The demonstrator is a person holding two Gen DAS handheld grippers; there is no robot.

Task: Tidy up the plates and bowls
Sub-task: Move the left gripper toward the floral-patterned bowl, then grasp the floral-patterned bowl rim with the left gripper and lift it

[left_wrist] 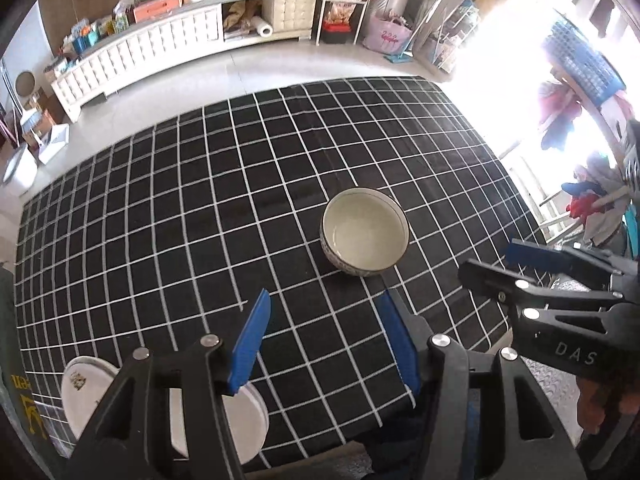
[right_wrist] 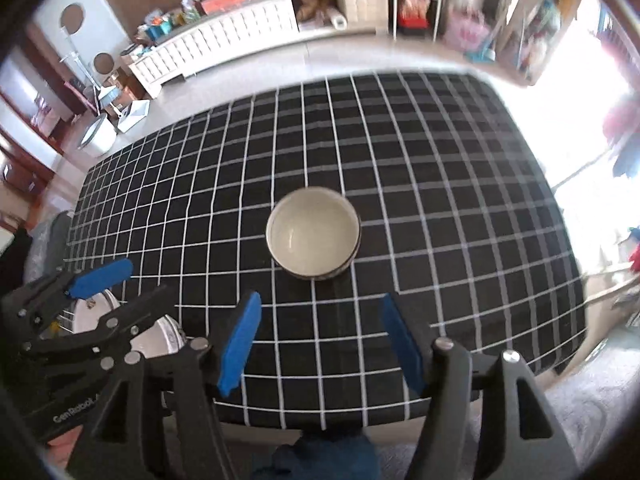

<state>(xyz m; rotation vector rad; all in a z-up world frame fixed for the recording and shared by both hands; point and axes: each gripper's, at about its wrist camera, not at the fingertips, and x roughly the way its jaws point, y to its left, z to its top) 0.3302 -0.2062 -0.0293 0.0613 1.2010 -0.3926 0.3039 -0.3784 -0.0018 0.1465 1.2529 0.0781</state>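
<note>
A cream bowl (left_wrist: 365, 232) with a dark patterned outside stands upright on the black grid tablecloth (left_wrist: 200, 200); it also shows in the right wrist view (right_wrist: 313, 233). White plates (left_wrist: 86, 384) lie at the near left corner, partly hidden under my left gripper (left_wrist: 322, 316), which is open and empty, short of the bowl. My right gripper (right_wrist: 320, 320) is open and empty, just short of the bowl. It shows in the left wrist view (left_wrist: 496, 258) at the right. The left gripper shows in the right wrist view (right_wrist: 146, 280) above the plates (right_wrist: 158, 338).
The table's near edge (right_wrist: 320, 420) lies just under both grippers. Beyond the far edge there is pale floor, a long white cabinet (left_wrist: 160, 48) with clutter, and shelving. Bright window light and hanging clothes (left_wrist: 560, 116) are on the right.
</note>
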